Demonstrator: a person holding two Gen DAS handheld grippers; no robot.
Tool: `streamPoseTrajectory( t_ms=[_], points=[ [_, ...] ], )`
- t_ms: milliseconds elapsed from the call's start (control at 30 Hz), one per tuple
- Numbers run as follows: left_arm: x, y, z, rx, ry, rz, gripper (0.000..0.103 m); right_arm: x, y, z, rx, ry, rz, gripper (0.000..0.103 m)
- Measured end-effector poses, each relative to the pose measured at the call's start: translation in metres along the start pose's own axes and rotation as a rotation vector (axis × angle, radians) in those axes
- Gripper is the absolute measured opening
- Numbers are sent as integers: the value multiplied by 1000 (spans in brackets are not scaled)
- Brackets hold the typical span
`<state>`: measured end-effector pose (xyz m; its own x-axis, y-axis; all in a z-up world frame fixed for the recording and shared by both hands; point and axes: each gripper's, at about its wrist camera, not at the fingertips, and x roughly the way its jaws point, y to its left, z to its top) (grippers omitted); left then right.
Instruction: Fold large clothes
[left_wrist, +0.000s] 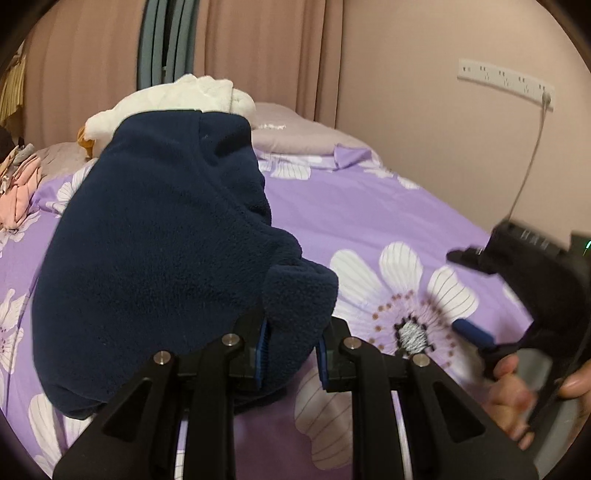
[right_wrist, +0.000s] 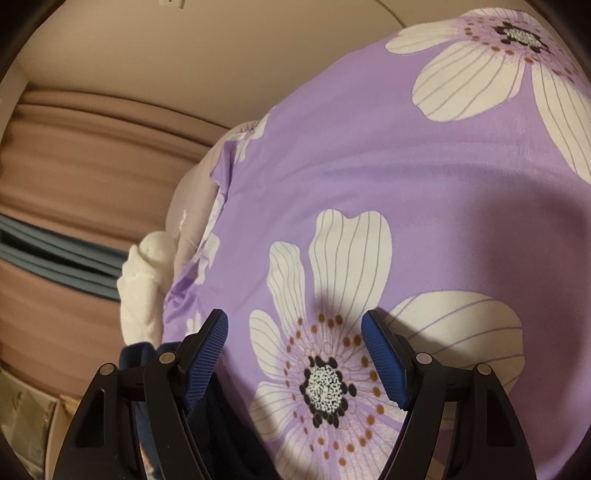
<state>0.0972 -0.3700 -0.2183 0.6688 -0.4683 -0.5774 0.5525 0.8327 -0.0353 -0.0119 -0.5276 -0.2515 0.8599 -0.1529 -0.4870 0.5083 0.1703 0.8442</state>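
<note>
Left wrist view, garment: dark navy fleece garment bunched on the purple floral bedsheet.
Handling: soft, bulky, probably light; best taken at an edge or cuff.
Left gripper: jaws narrowed onto a fleece fold.
Right gripper: jaws wide, empty, over the sheet's flower print.
</note>
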Motion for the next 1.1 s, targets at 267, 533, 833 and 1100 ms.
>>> streamPoseTrajectory(
  t_ms=[267,533,833,1100],
  points=[
    [-9,14,16,-107,83,-203,64,9,9,-7,-60,39,-20,77],
    [-77,18,34,-110,-1,-288,65,12,10,-12,-64,51,-20,77],
    [-112,112,45,-294,-107,17,56,11,16,-27,-120,64,-39,77],
    [-115,201,15,-457,-68,244,23,20,30,-41,-200,58,-80,74]
  ],
)
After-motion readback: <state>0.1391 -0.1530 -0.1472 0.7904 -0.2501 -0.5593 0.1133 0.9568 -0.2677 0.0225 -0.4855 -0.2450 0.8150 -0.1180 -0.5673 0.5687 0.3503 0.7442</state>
